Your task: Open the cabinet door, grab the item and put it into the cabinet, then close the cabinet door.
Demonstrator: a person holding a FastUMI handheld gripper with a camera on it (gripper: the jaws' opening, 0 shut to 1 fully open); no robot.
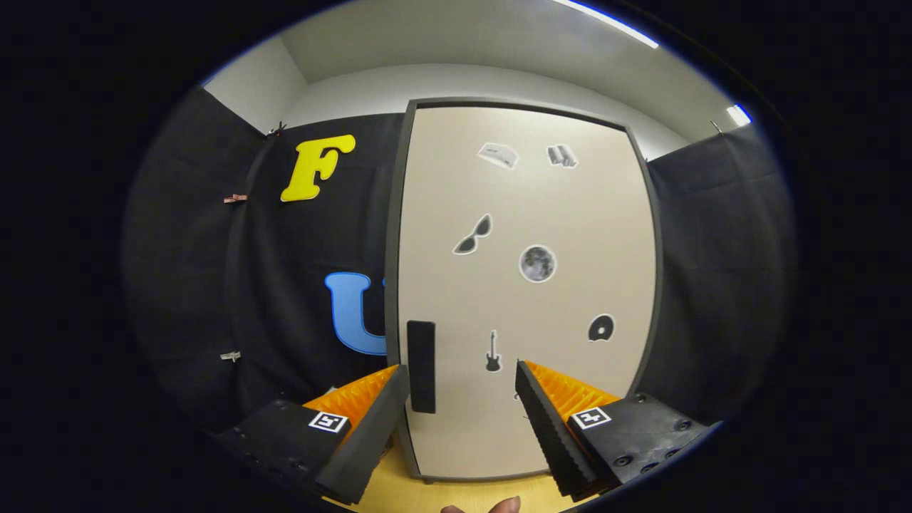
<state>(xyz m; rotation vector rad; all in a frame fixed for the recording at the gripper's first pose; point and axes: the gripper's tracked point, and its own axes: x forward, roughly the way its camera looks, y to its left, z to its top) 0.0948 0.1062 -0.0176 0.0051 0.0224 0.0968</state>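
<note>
Hand-held gripper (463, 420): fingers standing wide, holding nothing.
Beige flat cabinet door (527, 285): closed, prob. stiff, light.
Grip: taking black vertical handle (421, 366).

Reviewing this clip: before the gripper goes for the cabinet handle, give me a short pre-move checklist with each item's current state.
1. Cabinet door shut, needing opening: ok.
2. Handle unobstructed, near the door's left edge: ok.
3. Gripper open, fingers spread: ok.
4. Handle lined up between the fingers: not ok; it sits just inside the left finger, off centre.
5. Fingers touching the handle: cannot tell, they seem apart from it.
6. Item to be stored located: cannot tell.
</note>
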